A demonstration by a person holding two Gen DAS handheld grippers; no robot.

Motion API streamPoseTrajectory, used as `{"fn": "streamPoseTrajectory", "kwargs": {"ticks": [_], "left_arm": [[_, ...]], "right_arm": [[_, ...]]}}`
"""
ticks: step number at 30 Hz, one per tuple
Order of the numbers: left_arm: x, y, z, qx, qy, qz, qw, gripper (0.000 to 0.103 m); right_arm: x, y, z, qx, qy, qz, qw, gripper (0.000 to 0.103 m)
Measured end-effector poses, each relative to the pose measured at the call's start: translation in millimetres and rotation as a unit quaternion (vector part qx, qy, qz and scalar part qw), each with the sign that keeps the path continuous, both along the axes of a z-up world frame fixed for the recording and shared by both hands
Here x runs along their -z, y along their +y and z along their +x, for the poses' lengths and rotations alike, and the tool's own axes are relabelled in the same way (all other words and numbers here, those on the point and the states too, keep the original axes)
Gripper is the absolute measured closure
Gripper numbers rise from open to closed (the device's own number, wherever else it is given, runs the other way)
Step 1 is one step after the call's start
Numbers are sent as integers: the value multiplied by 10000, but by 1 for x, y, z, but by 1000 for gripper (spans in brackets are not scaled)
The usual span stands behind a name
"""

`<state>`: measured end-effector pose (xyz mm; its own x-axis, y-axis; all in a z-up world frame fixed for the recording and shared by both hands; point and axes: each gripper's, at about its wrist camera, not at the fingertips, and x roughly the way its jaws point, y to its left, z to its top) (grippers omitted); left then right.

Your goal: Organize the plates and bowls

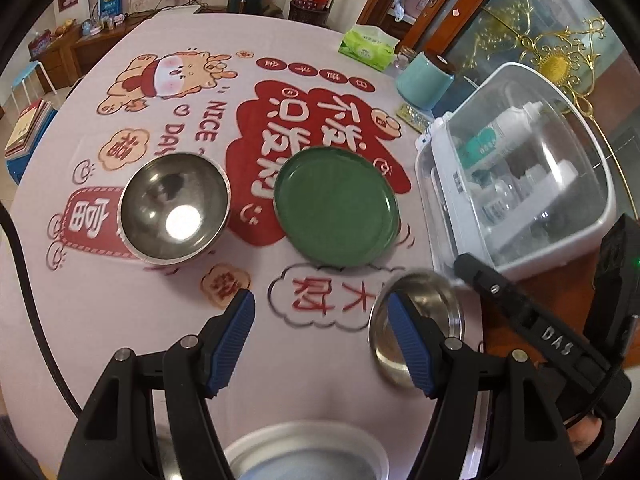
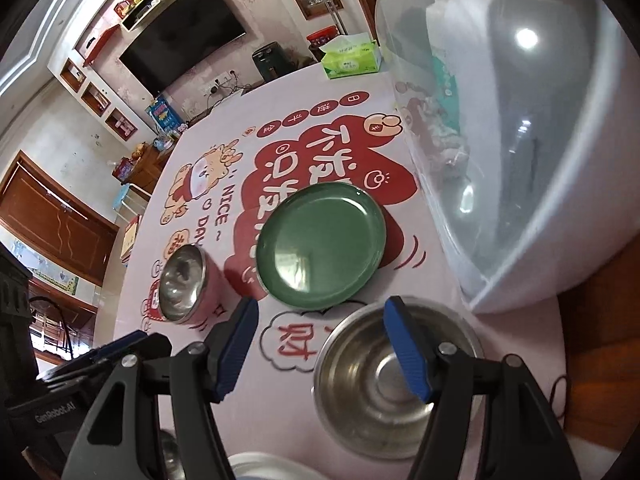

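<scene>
Left gripper (image 1: 320,338): black plastic linkage arms, silver pivot screws, ribbed blue pads (image 1: 234,340). Right gripper (image 2: 320,346): same build; from the left wrist view its black body carries white "DAS" lettering. Black cable (image 1: 28,300) runs along the left edge

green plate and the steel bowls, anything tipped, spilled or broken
Nothing stands out. The green plate lies flat and empty on the tablecloth, and both steel bowls sit upright and empty, with no spill or damage visible.
</scene>
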<state>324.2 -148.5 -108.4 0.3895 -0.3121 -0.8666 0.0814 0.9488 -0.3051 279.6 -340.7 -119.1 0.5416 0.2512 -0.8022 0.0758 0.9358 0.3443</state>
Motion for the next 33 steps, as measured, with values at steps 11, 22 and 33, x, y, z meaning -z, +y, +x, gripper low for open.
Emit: {"fn": "streamPoseTrajectory", "kwargs": {"ticks": [11, 22, 33], "left_arm": [[40, -14, 41, -206, -181, -196, 9994, 35], [85, -20, 66, -285, 150, -94, 9994, 35], [115, -22, 76, -252, 87, -259, 9993, 38]], "right_arm": [[48, 4, 37, -203, 139, -56, 9997, 38], [74, 8, 52, -288, 113, -343, 9989, 38], [96, 7, 62, -183, 330, -540, 9978, 38]]}}
